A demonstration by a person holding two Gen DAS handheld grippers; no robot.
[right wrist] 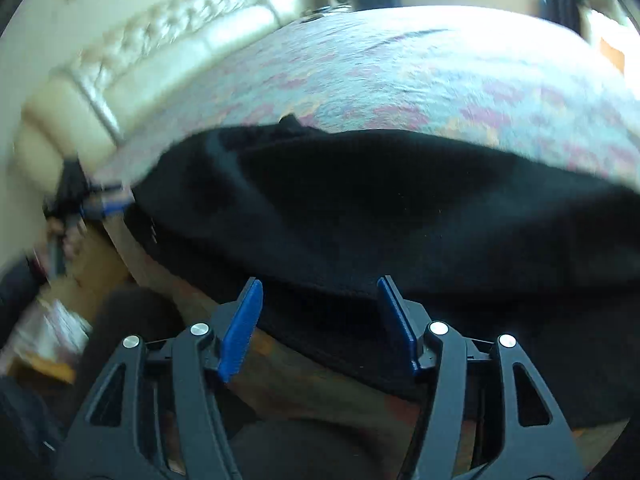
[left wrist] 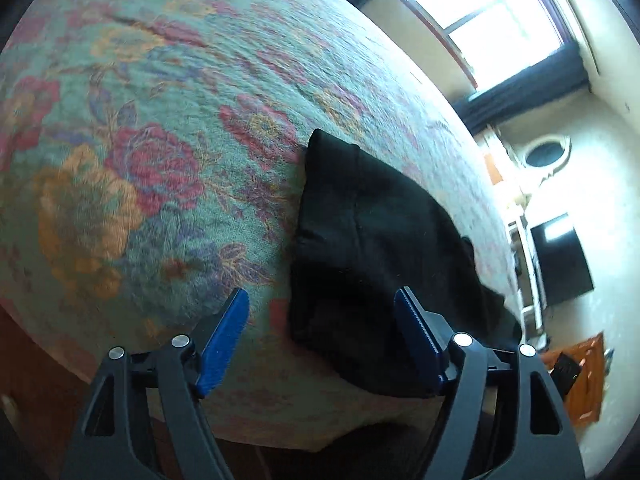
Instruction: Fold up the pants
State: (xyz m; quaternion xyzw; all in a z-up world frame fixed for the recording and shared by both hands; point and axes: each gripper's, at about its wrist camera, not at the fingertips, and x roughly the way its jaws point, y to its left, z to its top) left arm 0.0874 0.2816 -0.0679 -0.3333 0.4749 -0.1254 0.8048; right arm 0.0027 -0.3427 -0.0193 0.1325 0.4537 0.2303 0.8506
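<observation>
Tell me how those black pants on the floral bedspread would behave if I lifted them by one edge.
The black pants would probably droop and unfold: they lie in soft, rumpled layers on the floral bedspread. Their near edge sags over the side of the bed in the right wrist view, so they look limp, not stiff. The matte knit-looking cloth seems unlikely to slip from a pinch.

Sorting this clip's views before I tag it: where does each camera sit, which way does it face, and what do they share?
Left wrist: rides the left gripper, angled down across the floral bedspread toward a window; only its own open jaws show.
Right wrist: rides the right gripper, angled down over the bed edge toward a tufted headboard; own open jaws, plus the blurred other gripper at far left.
Shared: the black pants and the bedspread.
</observation>
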